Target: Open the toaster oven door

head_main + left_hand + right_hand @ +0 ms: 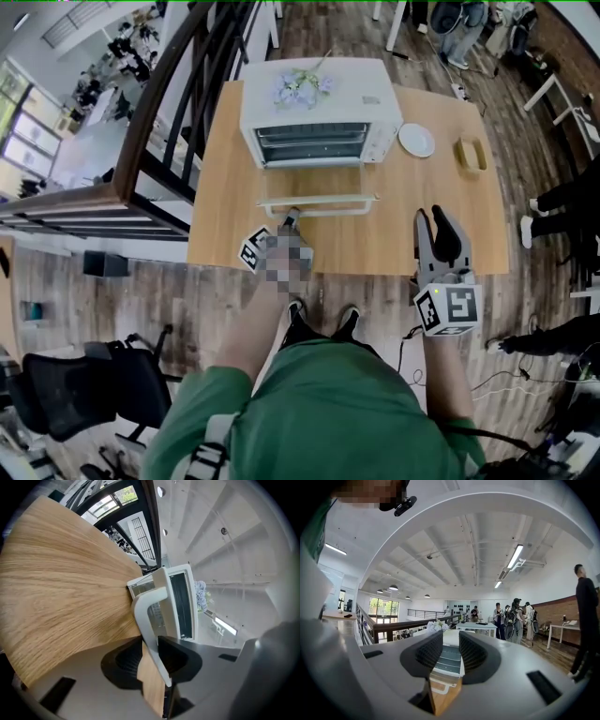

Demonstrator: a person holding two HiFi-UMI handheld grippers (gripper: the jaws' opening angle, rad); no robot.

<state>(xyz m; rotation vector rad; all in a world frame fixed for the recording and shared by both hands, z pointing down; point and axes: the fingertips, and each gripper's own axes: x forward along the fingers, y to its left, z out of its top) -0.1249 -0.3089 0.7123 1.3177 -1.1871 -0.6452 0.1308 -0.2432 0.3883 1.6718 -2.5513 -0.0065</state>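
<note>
Seen from above, we stand at the near edge of a pale wooden table [225, 216], with a dark stair railing [159, 112] running off to its left. Left of centre, the left gripper [292, 214] reaches over the near edge, its marker cube [253, 248] towards us. Its own view shows the left gripper [151, 641] with both dark pads pressed against the sides of the white handle [149, 606], so the claw is nearly together and clamped on that bar. The handle [323, 210] belongs to the door [319, 197], which lies folded down flat towards us, already open. Behind it, at the far middle of the table, sits the white toaster oven [319, 117] with its wire racks showing and a spray of pale flowers [302, 86] on top; from the left claw the toaster oven [180, 602] appears just past the handle. To the right of the oven lies a small white plate [416, 140], and further right a small yellowish dish [472, 155]. Nearest us on the right, the right gripper [431, 214] hangs over the table's near edge, well apart from the door. In its own view the right gripper [450, 651] has its pads standing apart with nothing between them, touching nothing.
</note>
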